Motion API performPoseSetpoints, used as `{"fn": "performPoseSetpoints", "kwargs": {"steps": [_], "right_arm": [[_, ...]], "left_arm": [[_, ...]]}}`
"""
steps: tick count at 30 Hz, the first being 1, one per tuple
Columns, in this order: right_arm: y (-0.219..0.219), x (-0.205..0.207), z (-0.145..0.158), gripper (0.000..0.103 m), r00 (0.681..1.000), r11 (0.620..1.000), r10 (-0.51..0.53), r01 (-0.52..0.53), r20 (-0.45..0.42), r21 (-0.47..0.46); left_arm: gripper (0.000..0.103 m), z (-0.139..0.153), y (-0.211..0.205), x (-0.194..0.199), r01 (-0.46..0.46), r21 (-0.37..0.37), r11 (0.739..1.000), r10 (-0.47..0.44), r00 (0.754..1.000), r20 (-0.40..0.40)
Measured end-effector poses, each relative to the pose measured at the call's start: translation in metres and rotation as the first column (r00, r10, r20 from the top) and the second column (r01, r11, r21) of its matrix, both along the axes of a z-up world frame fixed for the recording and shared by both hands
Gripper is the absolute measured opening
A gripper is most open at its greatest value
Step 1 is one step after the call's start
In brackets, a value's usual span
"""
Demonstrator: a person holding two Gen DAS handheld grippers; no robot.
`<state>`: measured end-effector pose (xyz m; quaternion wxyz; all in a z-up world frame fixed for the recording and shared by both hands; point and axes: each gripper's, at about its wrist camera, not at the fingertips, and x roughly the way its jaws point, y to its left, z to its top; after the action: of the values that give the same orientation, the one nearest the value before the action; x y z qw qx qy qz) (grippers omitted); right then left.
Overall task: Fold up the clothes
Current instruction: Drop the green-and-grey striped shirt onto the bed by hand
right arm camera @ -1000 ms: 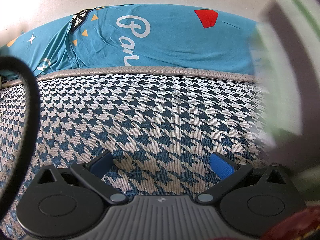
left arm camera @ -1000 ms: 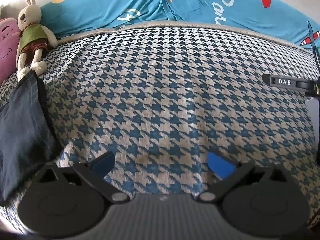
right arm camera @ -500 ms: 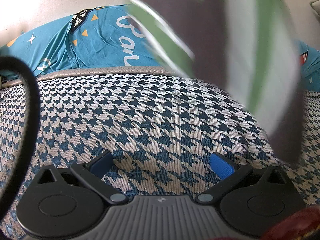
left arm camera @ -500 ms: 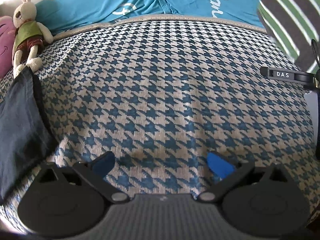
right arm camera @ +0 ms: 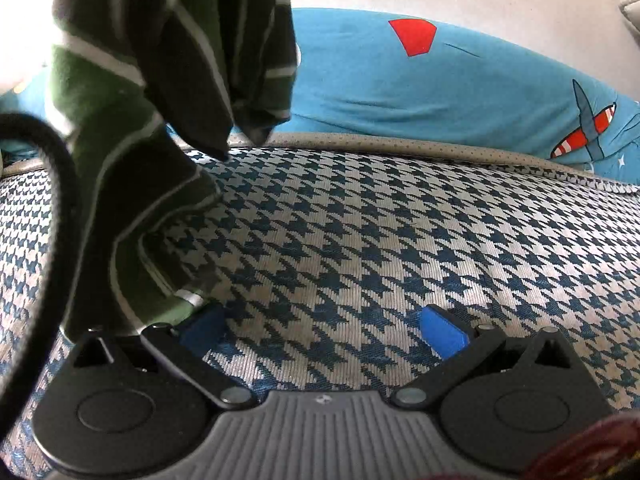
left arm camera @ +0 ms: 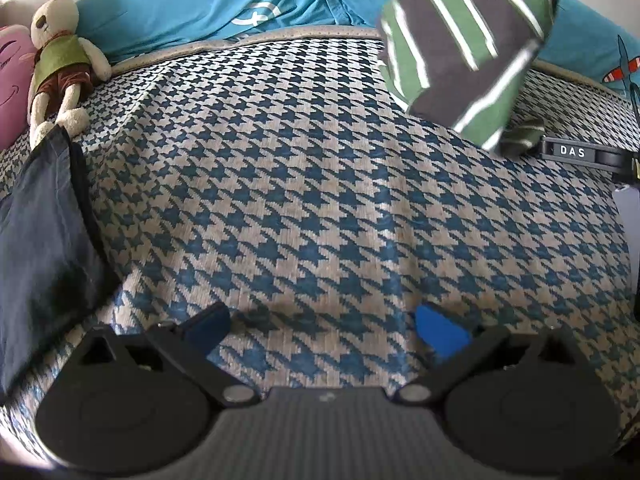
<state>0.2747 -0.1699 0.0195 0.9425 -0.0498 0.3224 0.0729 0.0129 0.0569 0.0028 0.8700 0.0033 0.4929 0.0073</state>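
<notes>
Both grippers, left [left arm camera: 322, 326] and right [right arm camera: 322, 330], gape empty over the bed [left arm camera: 320, 200]; a blurred striped shirt [right arm camera: 160, 100] crowds the right gripper's left side.

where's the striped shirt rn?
The green-and-dark striped shirt is at the upper right of the left wrist view, over the houndstooth cover. In the right wrist view it hangs at left, reaching the cover.
</notes>
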Motion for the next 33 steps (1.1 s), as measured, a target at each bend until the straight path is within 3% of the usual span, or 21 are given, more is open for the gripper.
{"fn": "performPoseSetpoints", "kwargs": {"steps": [9,16,33], "right_arm": [[0.000,0.000,-0.001,0.103,1.000,1.000,0.000,0.000,0.000,0.000],[0.000,0.000,-0.001,0.103,1.000,1.000,0.000,0.000,0.000,0.001],[0.000,-0.001,-0.001,0.103,1.000,1.000,0.000,0.000,0.001,0.001]], "left_arm": [[0.103,0.003,-0.010,-0.009,-0.037,0.004,0.999,0.037,0.999,0.010],[0.103,0.006,-0.019,-0.027,-0.016,0.058,0.998,0.013,0.999,0.048],[0.103,0.007,0.003,-0.037,-0.059,0.028,0.998,0.058,0.997,0.046]]}}
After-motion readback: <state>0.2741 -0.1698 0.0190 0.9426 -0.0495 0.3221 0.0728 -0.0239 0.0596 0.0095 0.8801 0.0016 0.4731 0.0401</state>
